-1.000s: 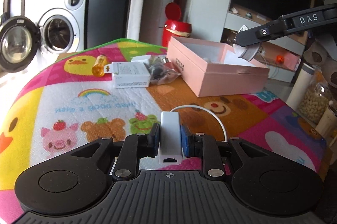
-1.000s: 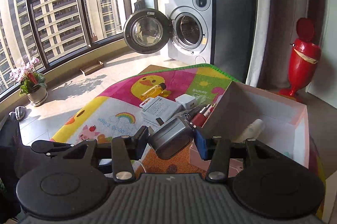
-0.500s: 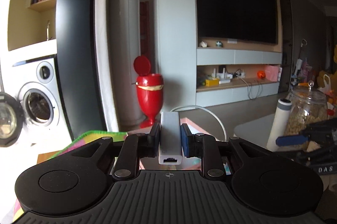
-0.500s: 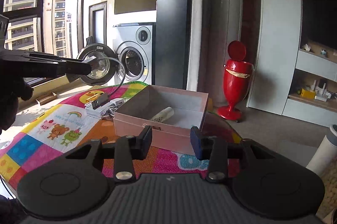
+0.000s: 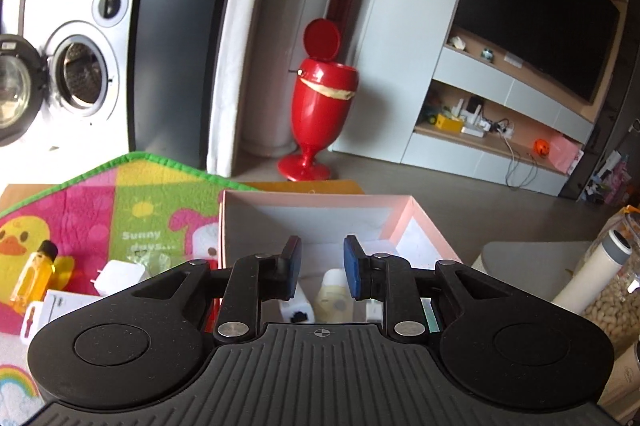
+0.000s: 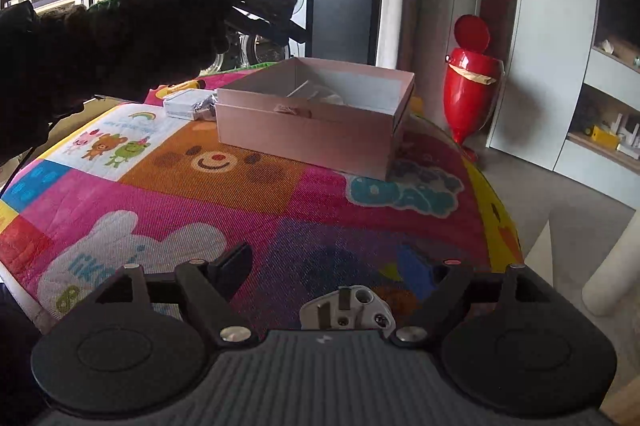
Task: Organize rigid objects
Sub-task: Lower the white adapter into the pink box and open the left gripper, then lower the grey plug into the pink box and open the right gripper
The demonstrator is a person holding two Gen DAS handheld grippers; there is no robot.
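My left gripper is open and empty, held over the near part of the pink box. Below its jaws inside the box lie the white adapter and a pale yellow bottle. A yellow bottle, a white plug and a white carton lie on the mat left of the box. My right gripper is wide open and empty, low over the mat's near edge, well short of the pink box. The gloved left hand with its gripper shows above the box's left side.
The colourful play mat covers the table. A red bin stands on the floor behind; it also shows in the right wrist view. A washing machine with open door is at the left. Jars and a white cylinder stand at the right.
My left gripper carried the white adapter over the box, opened and let it go inside. My right gripper dropped its grey object earlier, drew back from the box and opened wider.
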